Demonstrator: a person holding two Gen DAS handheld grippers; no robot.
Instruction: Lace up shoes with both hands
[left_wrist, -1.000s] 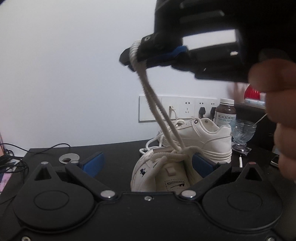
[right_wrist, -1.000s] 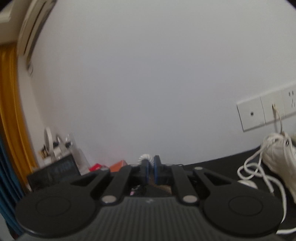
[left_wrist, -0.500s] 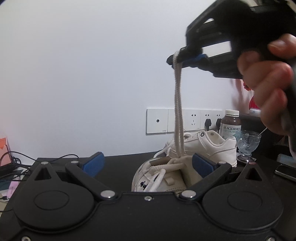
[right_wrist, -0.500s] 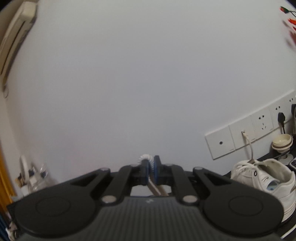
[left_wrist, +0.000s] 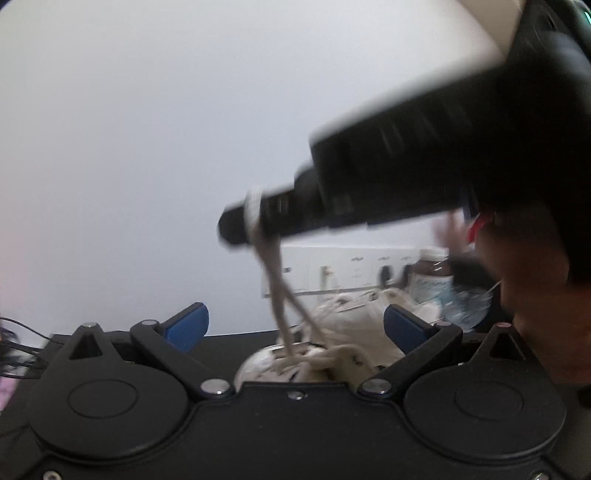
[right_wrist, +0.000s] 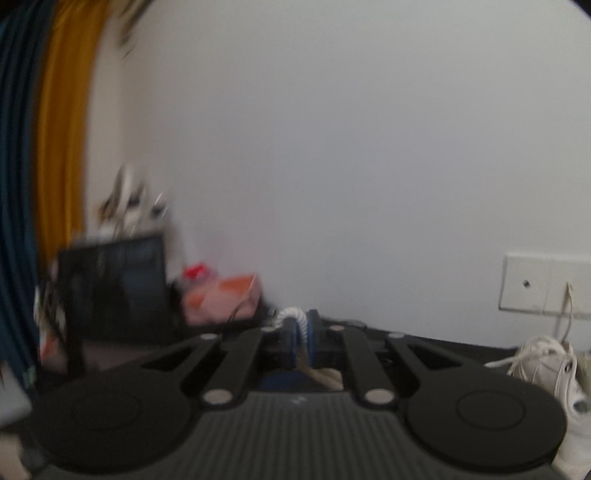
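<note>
In the left wrist view a cream shoe (left_wrist: 317, 360) sits on the black table between my left gripper's (left_wrist: 295, 328) blue pads, which stand wide apart and touch nothing. Two strands of its cream lace (left_wrist: 282, 295) rise slanting up and left to my right gripper (left_wrist: 238, 227), blurred above, where the lace loops around the fingertips. In the right wrist view my right gripper (right_wrist: 302, 326) is shut on the white lace (right_wrist: 298, 317), pinched between the blue pads. A hand (left_wrist: 535, 295) holds that gripper at the right.
A second white shoe (left_wrist: 364, 310) (right_wrist: 554, 369) stands behind near the wall sockets (right_wrist: 535, 284). A brown bottle (left_wrist: 432, 273) and a glass (left_wrist: 469, 306) are at the right. A dark box (right_wrist: 110, 284), an orange box (right_wrist: 225, 295) and a yellow curtain (right_wrist: 62, 147) lie to the left.
My right gripper swung down and to the left with the lace and rolled, so the strands now slant instead of hanging straight. The left gripper stayed open over the shoe.
</note>
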